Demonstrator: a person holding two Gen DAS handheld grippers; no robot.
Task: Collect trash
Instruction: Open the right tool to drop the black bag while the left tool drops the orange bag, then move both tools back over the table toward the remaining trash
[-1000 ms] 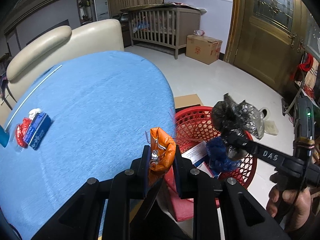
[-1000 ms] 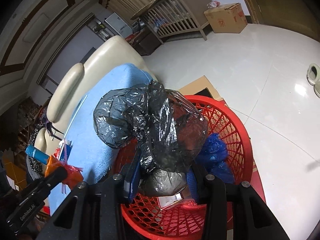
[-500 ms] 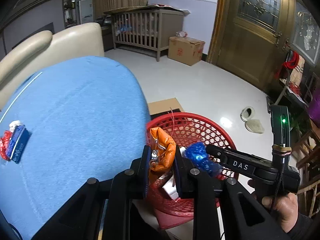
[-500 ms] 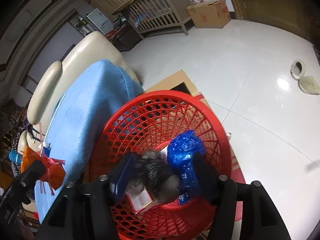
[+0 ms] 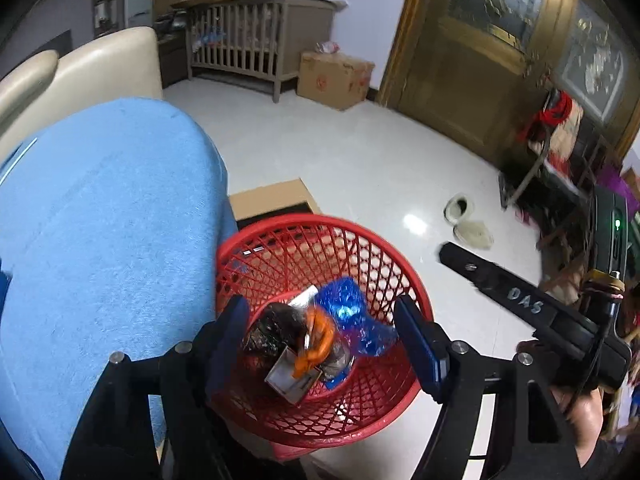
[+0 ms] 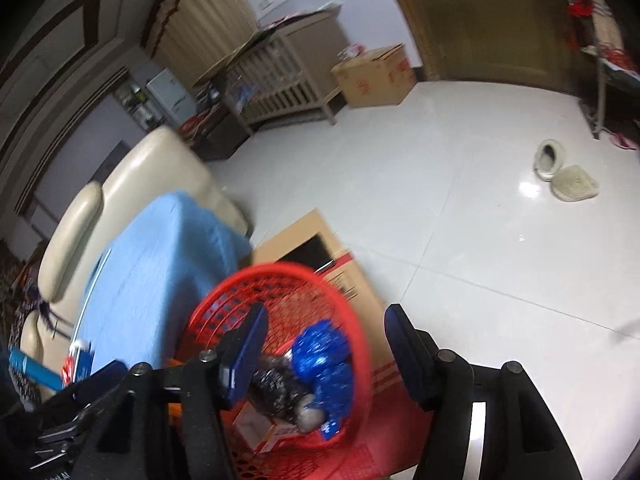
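A red mesh basket [image 5: 360,248] stands on the floor beside the blue-covered table [image 5: 100,220]. In it lie an orange wrapper [image 5: 316,340], a black plastic bag [image 5: 272,328], a blue foil bag [image 5: 344,300] and a small carton [image 5: 288,376]. My left gripper [image 5: 324,340] is open and empty above the basket. My right gripper [image 6: 324,352] is open and empty, over the basket [image 6: 240,296], with the black bag [image 6: 276,384] and blue bag [image 6: 324,352] below it. The right gripper's body shows in the left wrist view [image 5: 520,300].
A flat cardboard box [image 6: 320,248] lies on the floor behind the basket. Red and blue packets [image 6: 78,360] and a blue tube [image 6: 32,368] lie at the table's far end. A cream sofa [image 5: 100,68], a crib [image 5: 256,28], a carton [image 5: 336,80] and slippers [image 6: 564,176] are around.
My left gripper opened and the orange wrapper fell into the basket. My right gripper, open since half a second ago when the black bag lay in the basket, has drawn back and up.
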